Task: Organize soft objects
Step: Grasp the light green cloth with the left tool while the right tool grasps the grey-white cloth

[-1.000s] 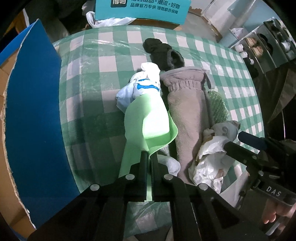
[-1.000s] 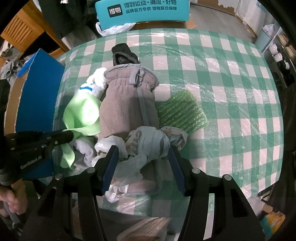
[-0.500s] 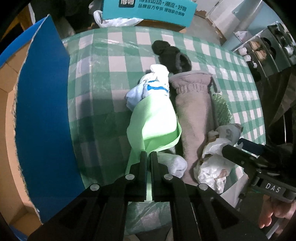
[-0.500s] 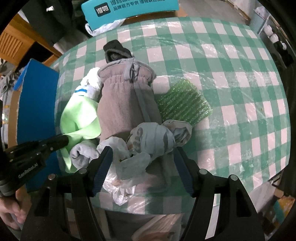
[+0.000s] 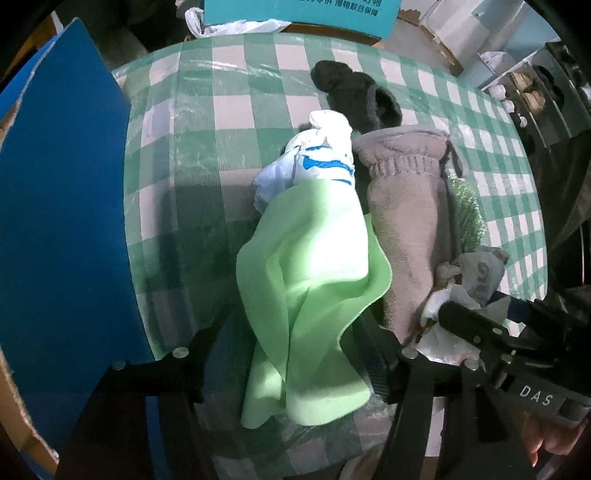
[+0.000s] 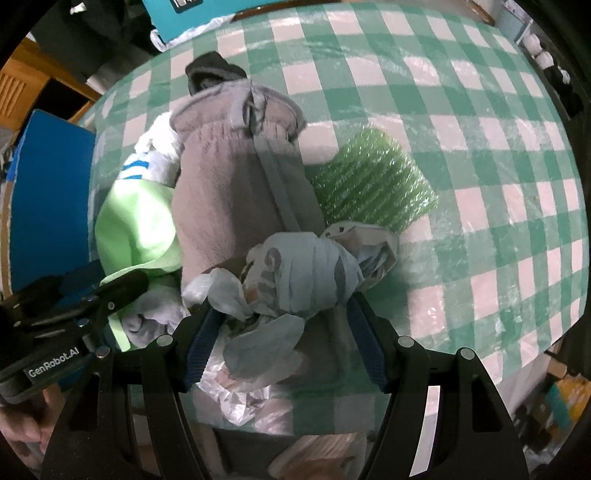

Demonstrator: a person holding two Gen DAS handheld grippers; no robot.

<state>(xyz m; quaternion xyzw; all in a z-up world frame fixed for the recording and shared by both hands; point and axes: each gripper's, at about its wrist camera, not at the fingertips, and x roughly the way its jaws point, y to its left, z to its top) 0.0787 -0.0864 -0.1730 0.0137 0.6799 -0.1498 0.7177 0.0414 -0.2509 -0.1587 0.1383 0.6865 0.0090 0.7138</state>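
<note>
A pile of soft things lies on the green checked table [image 5: 229, 110]. A light green cloth [image 5: 314, 280] drapes over the table's near edge between my left gripper's [image 5: 295, 325] open jaws. Beyond it lie a white and blue bundle [image 5: 317, 162], a grey fleece mitten [image 5: 402, 206] and a dark sock [image 5: 354, 92]. In the right wrist view my right gripper [image 6: 280, 317] is open around a knotted grey plastic bag [image 6: 306, 273] and crumpled white plastic [image 6: 229, 291]. The mitten [image 6: 236, 184] and the green cloth [image 6: 136, 229] lie to its left.
A blue cardboard box flap [image 5: 62, 221] stands at the table's left side. A green bubble-wrap sheet [image 6: 373, 188] lies right of the mitten. A teal box [image 5: 295, 14] sits behind the table. Shelves with small items [image 5: 532, 81] stand at the far right.
My left gripper has opened and let go of the green cloth, which now hangs loose over the table edge. My right gripper has moved closer around the plastic bag.
</note>
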